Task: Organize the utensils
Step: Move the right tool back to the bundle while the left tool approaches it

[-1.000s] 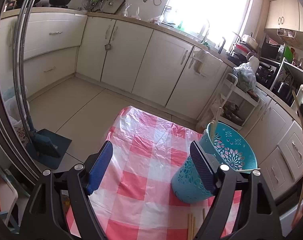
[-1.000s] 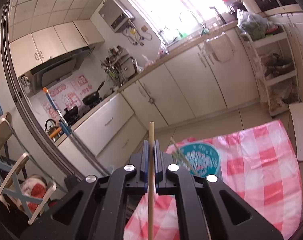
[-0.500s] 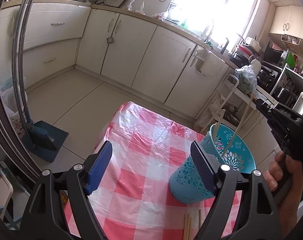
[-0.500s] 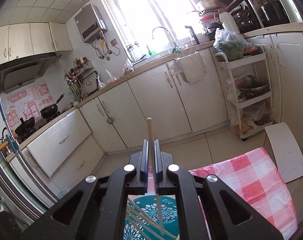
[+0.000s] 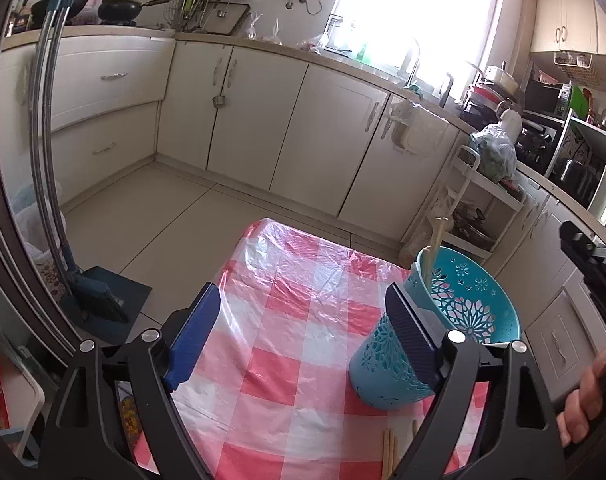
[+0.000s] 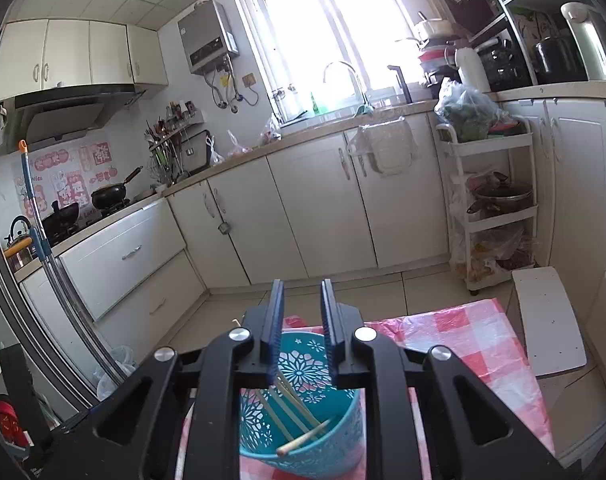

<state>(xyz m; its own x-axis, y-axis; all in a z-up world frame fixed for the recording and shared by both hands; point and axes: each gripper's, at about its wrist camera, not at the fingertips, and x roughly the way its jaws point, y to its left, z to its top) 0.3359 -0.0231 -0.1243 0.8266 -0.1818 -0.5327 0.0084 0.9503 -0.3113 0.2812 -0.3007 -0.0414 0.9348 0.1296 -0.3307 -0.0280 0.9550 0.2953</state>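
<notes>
Right gripper: we are hovering the right gripper (image 6: 301,334) just above the teal basket (image 6: 303,456); its jaws have just been opening to a narrow gap, and nothing is sitting between them now.
Left gripper: we are keeping the left gripper (image 5: 303,336) spread wide and empty, its right pad just beside the basket's wall.
Basket: it is standing upright near the right edge of the checked tablecloth (image 5: 287,320).
Chopsticks in basket: several chopsticks (image 6: 291,412) are leaning inside the basket, one lying across its near rim.
Chopsticks left: a few loose chopsticks (image 5: 390,450) are lying at the table's near edge, in front of the basket.
Handling: we are judging them light, stiff, smooth and prone to rolling or pivoting.
Grip: we are favouring a pinch at mid-length, across the stick.
Basket risk: it looks light, so a nudge may tip it.
</notes>
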